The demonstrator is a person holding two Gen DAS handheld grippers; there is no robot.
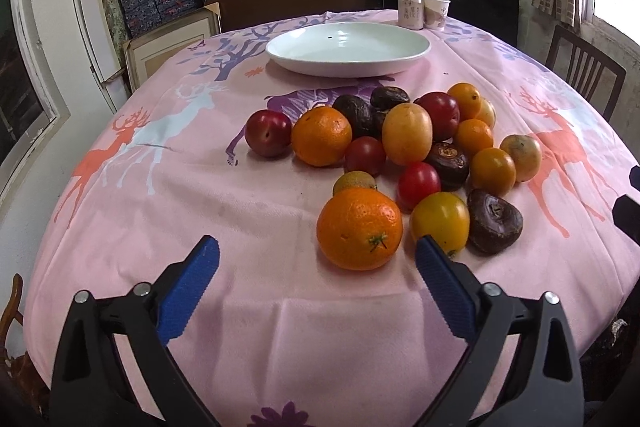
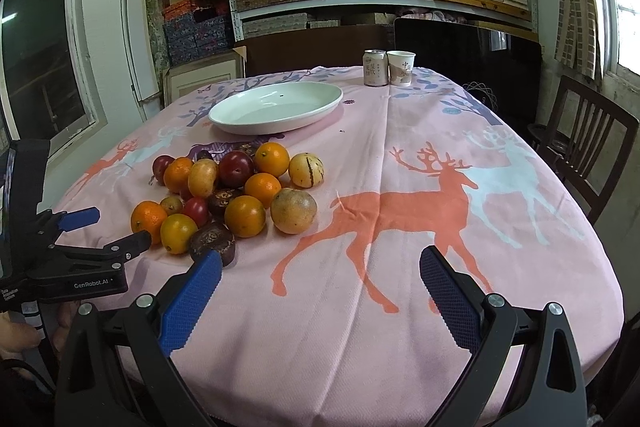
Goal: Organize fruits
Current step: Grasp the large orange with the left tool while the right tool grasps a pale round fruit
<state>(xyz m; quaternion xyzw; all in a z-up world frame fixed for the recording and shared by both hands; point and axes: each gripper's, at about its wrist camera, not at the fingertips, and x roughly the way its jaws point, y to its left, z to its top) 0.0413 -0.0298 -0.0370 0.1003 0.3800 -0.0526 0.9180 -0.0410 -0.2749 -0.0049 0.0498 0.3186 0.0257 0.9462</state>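
Risk: the fruits lie heaped and touching on a loose tablecloth (image 1: pixel 200 187); a pad closing off-centre could nudge the round pieces and send them rolling toward the table edge.

Left gripper (image 1: pixel 316 259): jaws wide, nothing held. The nearest orange (image 1: pixel 359 229) sits just beyond its tips, toward the right finger.

Right gripper (image 2: pixel 320 269): jaws wide, empty, over bare cloth; the pile lies to its left.

White dish (image 1: pixel 420 47): empty, on the far side.
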